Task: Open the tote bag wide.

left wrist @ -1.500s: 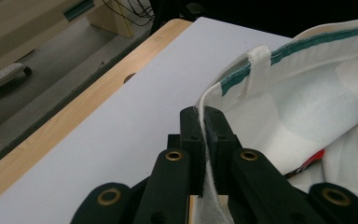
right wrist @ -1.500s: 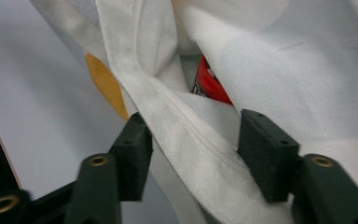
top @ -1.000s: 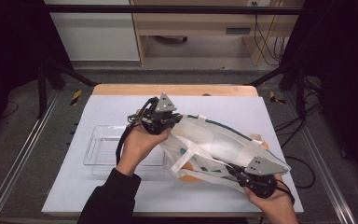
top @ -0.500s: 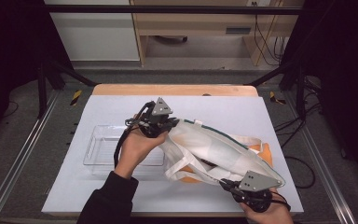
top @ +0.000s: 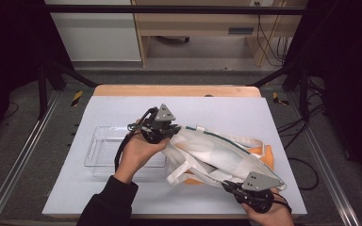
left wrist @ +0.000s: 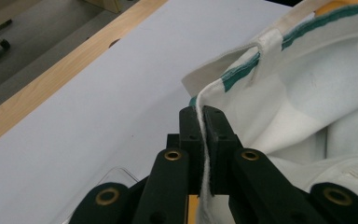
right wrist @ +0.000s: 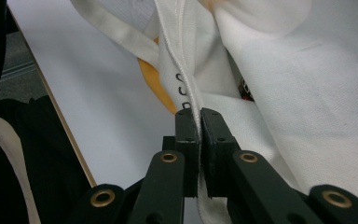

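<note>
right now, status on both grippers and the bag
Left gripper shut on tote bag rim. Right gripper shut on opposite edge. Bag stretched between them over an orange item. Clear plastic tray beside left hand.

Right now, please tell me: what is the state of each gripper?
Left gripper: jaws shut on the hem of the white cloth bag.
Right gripper: jaws shut on another edge of the same bag.
</note>
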